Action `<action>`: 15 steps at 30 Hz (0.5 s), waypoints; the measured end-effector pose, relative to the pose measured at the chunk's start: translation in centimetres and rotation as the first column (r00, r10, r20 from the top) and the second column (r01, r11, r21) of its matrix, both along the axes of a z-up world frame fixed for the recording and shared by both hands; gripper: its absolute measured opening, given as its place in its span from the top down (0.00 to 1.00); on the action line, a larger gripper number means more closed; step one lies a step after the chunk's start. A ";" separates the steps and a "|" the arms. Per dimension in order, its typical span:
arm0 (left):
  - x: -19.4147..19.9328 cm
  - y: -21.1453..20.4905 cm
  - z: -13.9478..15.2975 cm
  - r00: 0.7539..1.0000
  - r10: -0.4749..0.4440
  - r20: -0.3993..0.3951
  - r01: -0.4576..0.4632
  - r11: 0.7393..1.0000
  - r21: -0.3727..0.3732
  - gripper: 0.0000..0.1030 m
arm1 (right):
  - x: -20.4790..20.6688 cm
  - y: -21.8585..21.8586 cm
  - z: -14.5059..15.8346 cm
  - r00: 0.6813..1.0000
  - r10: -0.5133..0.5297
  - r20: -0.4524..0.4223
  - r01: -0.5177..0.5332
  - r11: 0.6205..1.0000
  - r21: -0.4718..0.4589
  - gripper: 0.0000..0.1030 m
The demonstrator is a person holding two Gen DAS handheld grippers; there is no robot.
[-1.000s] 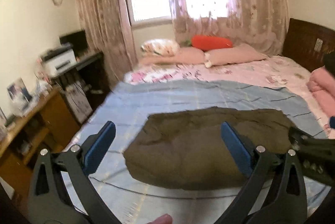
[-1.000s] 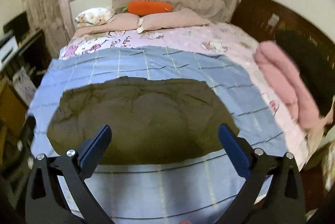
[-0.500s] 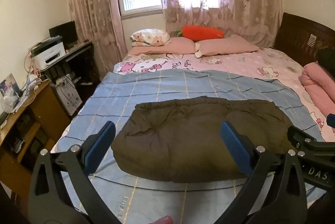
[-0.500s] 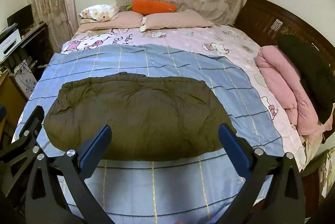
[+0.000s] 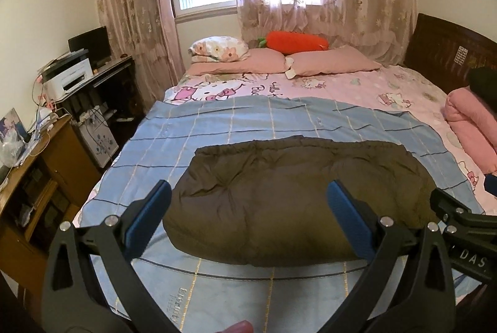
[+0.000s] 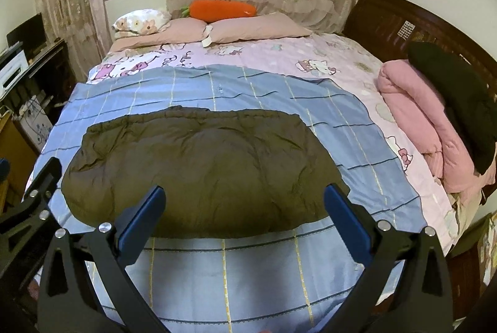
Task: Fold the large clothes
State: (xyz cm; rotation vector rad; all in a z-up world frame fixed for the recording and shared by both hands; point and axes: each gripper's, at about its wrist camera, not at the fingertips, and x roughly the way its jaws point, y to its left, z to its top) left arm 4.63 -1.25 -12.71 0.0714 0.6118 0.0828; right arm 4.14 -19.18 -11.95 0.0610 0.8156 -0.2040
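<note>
Bed (image 5: 413, 90) serving as the work surface; blue checked sheet (image 6: 248, 270) spread flat over its near half, presumably to give a clean, even folding ground; dark olive padded jacket (image 6: 202, 174) laid crosswise on the middle of that sheet, bulky and already doubled into a rounded block, near edge towards both tools; pink quilt (image 6: 416, 115) rolled aside at the right edge, well apart; left tool (image 5: 248, 208) jaws spread wide, holding nothing, above the near edge; right tool (image 6: 242, 211) likewise agape and empty.
</note>
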 end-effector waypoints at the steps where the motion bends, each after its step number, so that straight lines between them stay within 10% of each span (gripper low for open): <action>1: 0.0 0.0 0.0 1.000 0.002 -0.002 -0.002 1.000 0.003 0.02 | 0.0 0.0 -0.1 1.000 -0.002 0.001 0.002 1.000 -0.004 0.01; 15: 0.3 0.3 -0.2 1.000 0.005 -0.027 -0.006 1.000 -0.025 0.02 | -0.4 1.1 0.3 0.999 0.030 0.014 -0.029 1.000 -0.008 0.01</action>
